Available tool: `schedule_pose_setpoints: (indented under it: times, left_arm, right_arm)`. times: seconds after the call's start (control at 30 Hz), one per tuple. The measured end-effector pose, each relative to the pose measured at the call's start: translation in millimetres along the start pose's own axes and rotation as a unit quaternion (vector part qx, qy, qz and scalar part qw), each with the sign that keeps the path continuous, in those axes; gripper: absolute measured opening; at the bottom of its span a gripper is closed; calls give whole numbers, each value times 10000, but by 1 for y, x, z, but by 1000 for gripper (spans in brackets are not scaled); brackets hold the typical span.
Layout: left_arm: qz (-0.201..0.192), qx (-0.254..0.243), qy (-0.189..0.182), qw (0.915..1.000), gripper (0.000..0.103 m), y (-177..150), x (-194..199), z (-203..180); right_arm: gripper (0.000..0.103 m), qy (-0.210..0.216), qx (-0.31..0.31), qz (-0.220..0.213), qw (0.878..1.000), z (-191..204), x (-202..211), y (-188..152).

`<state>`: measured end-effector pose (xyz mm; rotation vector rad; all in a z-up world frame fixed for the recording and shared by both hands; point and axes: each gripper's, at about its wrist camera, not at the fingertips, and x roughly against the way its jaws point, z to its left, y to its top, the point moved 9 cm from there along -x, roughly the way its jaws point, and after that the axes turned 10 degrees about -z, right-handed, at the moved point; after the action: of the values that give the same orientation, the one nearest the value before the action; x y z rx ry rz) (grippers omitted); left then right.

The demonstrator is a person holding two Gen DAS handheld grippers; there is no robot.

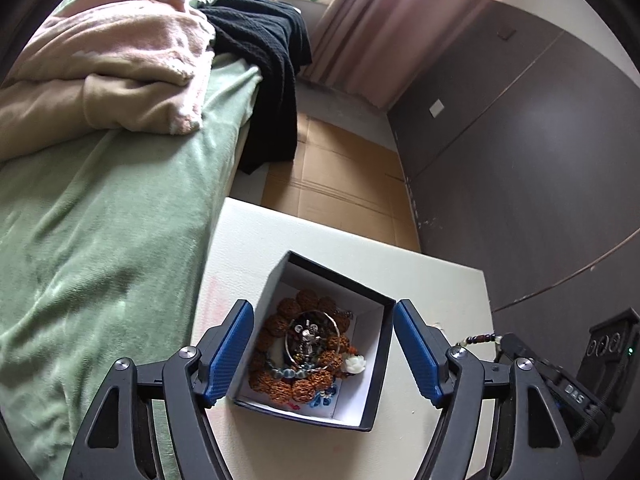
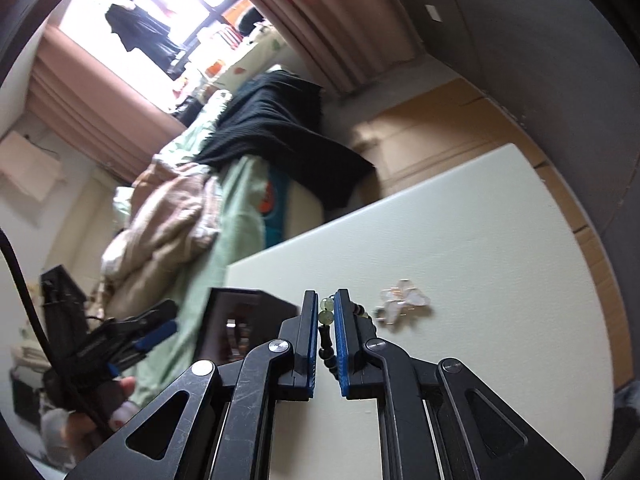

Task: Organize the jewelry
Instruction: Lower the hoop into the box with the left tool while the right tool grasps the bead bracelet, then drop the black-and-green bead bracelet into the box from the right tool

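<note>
A black jewelry box (image 1: 376, 364) with a white inside stands on the white table (image 1: 320, 248). It holds a brown bead bracelet (image 1: 288, 316), a silver bangle (image 1: 316, 340) and a white flower piece (image 1: 355, 363). My left gripper (image 1: 323, 354) is open, its fingers on either side of the box. My right gripper (image 2: 326, 320) is shut on a dark and pale-green bead bracelet (image 2: 326, 314), held above the table; it also shows in the left wrist view (image 1: 478, 339). A pale flower hair clip (image 2: 402, 302) lies on the table to the right of my right gripper. The box (image 2: 240, 320) is at its left.
A bed with a green sheet (image 1: 100, 248), pink blankets (image 1: 120, 60) and a black cloth (image 1: 272, 60) runs along the table's left side. Cardboard (image 1: 340, 176) covers the floor beyond the table. A dark wall (image 1: 520, 140) and pink curtains (image 1: 380, 20) stand behind.
</note>
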<state>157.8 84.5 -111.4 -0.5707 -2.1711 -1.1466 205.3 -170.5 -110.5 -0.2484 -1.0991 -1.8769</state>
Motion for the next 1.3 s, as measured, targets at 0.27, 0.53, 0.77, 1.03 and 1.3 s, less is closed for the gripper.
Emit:
schedule_pose_setpoints:
  times: [0.27,0.53,0.77,1.03,1.3]
  left_arm:
    - [-136,172,3,9998,73,10,11,14]
    - [-229,361,15,9991,73,17,18,28]
    - [-229,437,29,9988,73,18,19,32]
    - [-212,301,-7,9993,73,14,15,17]
    - [-108,-50,-133,9998,73,0,6,-20]
  right_arm:
    - [10,951,118,-162,9953,75,-3,-2]
    - [10,1427,148,-13,9897,116,-17,-15]
    - [42,1565,-175,481,9863,131,-57,-35]
    - [65,726,15,231,9971,87,-38,-24]
    - [65,-235,38,-47,9997,34,-14,-6]
